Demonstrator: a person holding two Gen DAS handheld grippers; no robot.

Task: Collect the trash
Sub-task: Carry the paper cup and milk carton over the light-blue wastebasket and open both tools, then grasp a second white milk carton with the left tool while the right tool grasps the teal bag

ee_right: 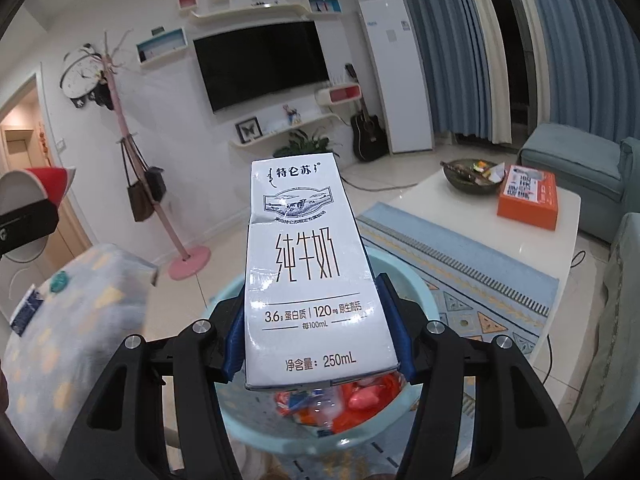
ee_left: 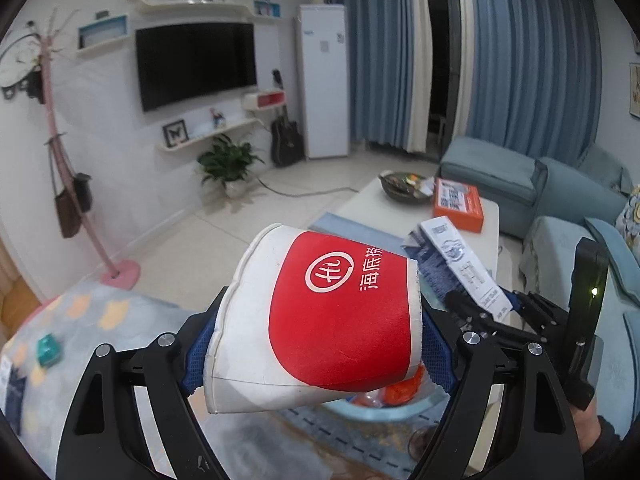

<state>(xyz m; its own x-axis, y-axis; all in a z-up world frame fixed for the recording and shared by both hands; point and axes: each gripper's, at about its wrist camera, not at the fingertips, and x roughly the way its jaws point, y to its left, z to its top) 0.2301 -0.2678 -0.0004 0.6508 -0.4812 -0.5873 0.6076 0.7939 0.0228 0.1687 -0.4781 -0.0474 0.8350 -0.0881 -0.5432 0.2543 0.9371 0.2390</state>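
Left wrist view: the left tongs [ee_left: 320,344] are clamped on a crushed paper cup [ee_left: 320,316], white with a red band and white lettering, which fills the lower middle of the frame and lies tilted with its rim toward the lower left. Blue pads [ee_left: 438,356] press its sides. Below the cup, at the lower centre, part of a pale blue bin [ee_left: 384,410] shows, with orange wrappers inside. To the right of the cup, the right tongs [ee_left: 486,312] appear, closed on a white milk carton [ee_left: 460,264] that slants toward the upper left.

Right wrist view: the right tongs [ee_right: 316,336] grip the milk carton [ee_right: 310,276] by its two long sides near its base, and the carton stands in the centre of the frame with black print facing the camera. Directly under it sits the pale blue bin [ee_right: 416,280], its rim curving around the carton at both sides, holding orange and red wrappers and what looks like a clear plastic bottle, though that part is blurred. At the left edge, the paper cup [ee_right: 44,182] shows in the left tongs.

In the right part of this frame, a white table [ee_right: 480,236] carries a dark bowl [ee_right: 468,178] of scraps and an orange box [ee_right: 528,196]. At the lower left, a patterned cloth surface [ee_right: 80,320] holds a small teal packet [ee_right: 60,282].
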